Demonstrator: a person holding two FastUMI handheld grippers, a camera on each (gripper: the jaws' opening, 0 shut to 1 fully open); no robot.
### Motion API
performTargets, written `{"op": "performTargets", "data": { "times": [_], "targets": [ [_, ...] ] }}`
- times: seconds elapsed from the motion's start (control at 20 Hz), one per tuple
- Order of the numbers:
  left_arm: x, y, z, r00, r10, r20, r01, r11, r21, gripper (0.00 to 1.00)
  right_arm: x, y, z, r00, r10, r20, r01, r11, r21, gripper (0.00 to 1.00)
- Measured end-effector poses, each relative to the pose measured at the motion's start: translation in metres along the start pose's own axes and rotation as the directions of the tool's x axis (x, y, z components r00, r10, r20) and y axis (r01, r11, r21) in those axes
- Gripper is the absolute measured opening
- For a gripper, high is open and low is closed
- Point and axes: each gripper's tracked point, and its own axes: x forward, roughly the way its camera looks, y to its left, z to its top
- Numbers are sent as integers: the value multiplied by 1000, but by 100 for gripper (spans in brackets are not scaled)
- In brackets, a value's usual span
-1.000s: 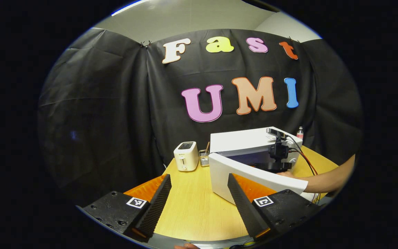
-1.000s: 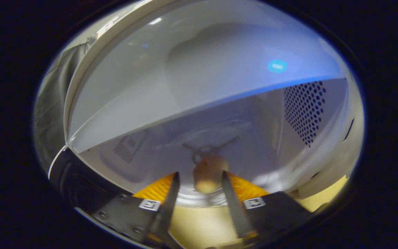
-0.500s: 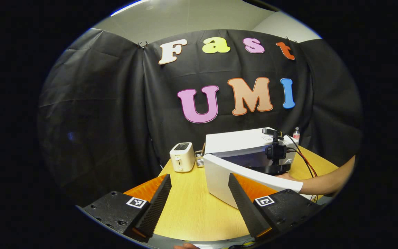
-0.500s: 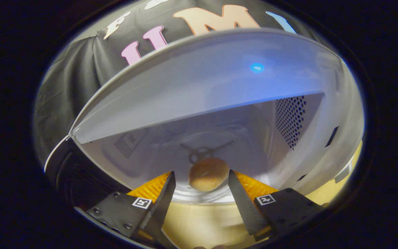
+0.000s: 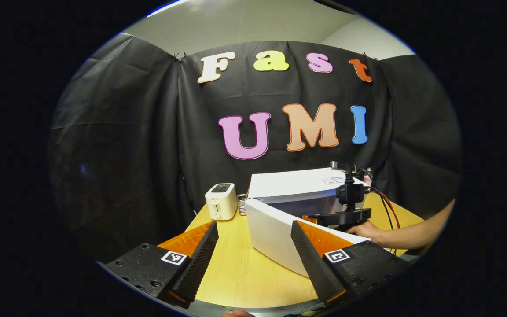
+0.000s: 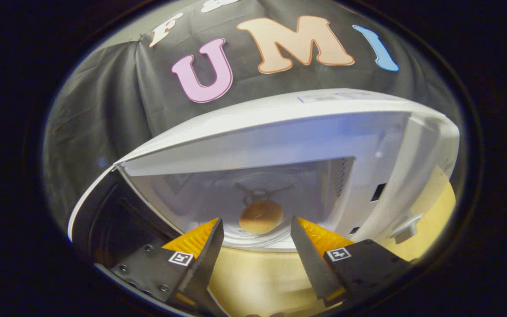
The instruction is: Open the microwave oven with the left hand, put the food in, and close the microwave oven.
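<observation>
The bun (image 6: pixel 261 216) sat on the turntable; the right gripper (image 6: pixel 257 246) was spread and empty. The left gripper (image 5: pixel 253 251) (also spread) should push the door (image 5: pixel 280 233) squarely shut

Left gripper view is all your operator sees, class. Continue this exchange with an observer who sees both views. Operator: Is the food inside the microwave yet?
Observer: Yes. In the right gripper view a bun lies on the turntable inside the microwave.
Operator: Is the right gripper holding it?
Observer: No. The right gripper is open, and the bun lies beyond its fingertips, untouched.
</observation>
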Motion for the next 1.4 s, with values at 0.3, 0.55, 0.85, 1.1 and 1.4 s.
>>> {"op": "performTargets", "data": {
  "times": [0.3,0.55,0.85,1.1,1.4],
  "targets": [
    [8,-20,-9,999,-35,0,35,999,-42,98,-55,-10,17,998,22,53,-20,998,-52,93],
    [18,-43,-19,997,-78,-12,77,996,-51,98,-107,-35,39,994,8,113,4,994,-112,83],
    [18,-60,-41,992,-119,-32,118,992,-42,99,-185,-67,79,975,-16,221,50,987,-150,83],
    [13,-63,-76,986,-126,-107,119,991,-69,99,-240,-77,113,954,-18,298,67,985,-158,83],
    [18,-60,-115,972,-94,-214,82,995,-63,27,-287,-83,143,934,-26,355,91,981,-169,82]
  ]
}}
